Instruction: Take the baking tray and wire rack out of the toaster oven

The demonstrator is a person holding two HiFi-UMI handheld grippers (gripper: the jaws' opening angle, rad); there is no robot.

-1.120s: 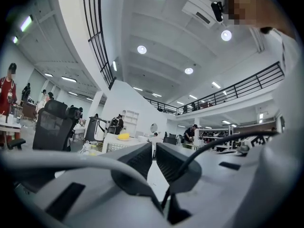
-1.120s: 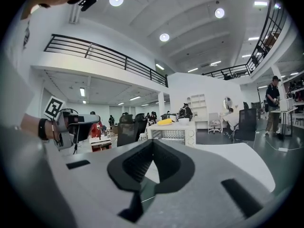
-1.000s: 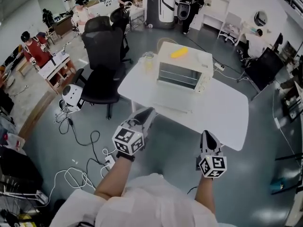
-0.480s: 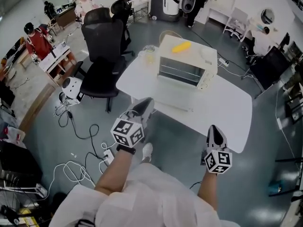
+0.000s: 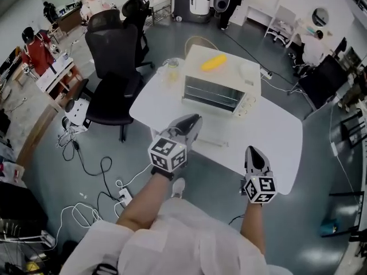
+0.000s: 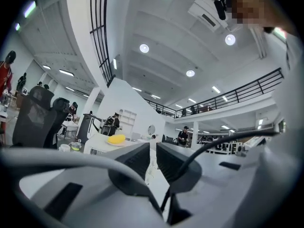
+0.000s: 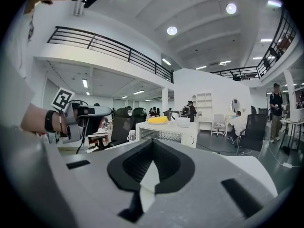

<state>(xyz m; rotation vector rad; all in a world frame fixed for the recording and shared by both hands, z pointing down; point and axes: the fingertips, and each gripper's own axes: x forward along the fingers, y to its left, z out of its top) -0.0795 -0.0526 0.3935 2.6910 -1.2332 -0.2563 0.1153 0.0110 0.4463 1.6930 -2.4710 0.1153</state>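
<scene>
I've got left gripper and right gripper fingers together, both empty. Toaster oven sits on the counter ahead, door open.

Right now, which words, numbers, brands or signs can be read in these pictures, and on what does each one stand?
No words, numbers or brands can be read in any view.
Marker cube of the left gripper: black-and-white square patterns only, no letters.
Marker cube of the right gripper: patterns only as well.
Toaster oven: any print on its control panel is too small to read.
</scene>
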